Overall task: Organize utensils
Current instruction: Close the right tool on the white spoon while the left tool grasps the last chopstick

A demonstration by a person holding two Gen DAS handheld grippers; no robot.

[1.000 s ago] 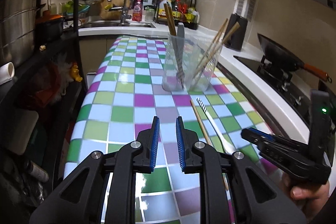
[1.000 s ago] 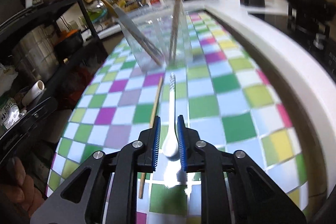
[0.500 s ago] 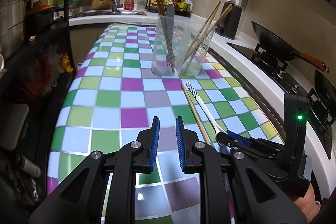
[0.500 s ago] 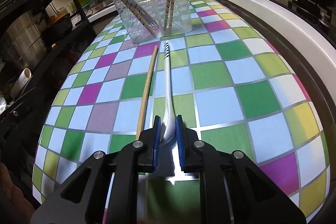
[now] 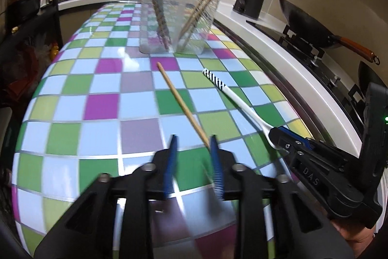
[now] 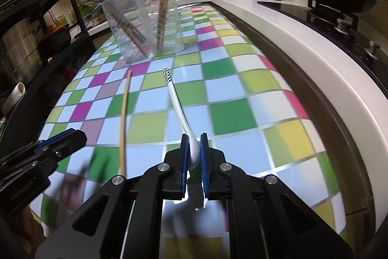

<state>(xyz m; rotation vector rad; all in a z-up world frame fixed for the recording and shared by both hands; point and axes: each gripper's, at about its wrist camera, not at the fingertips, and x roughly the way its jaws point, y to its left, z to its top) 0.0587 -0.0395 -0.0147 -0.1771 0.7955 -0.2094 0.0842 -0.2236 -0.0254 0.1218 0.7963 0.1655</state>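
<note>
A white spoon [image 6: 177,103] with a black-striped handle tip is held by its bowl end in my shut right gripper [image 6: 194,149], raised off the checkered table [image 6: 242,79]; it also shows in the left wrist view [image 5: 237,98]. A wooden chopstick [image 5: 181,103] lies on the table; its near end sits by the right finger of my open left gripper [image 5: 192,145]. The chopstick also shows in the right wrist view [image 6: 124,118]. A clear plastic holder [image 5: 179,16] with chopsticks and a utensil stands farther back, also in the right wrist view [image 6: 145,23].
A white counter [image 6: 303,45] with a stove and wok [image 5: 305,26] runs along the right. A dark shelf rack [image 6: 36,23] with pots stands on the left. A sink and bottles are at the back.
My right gripper has lifted the spoon and swung its handle to the right, away from the chopstick. My left gripper has opened wider and moved forward to the chopstick's near end.
</note>
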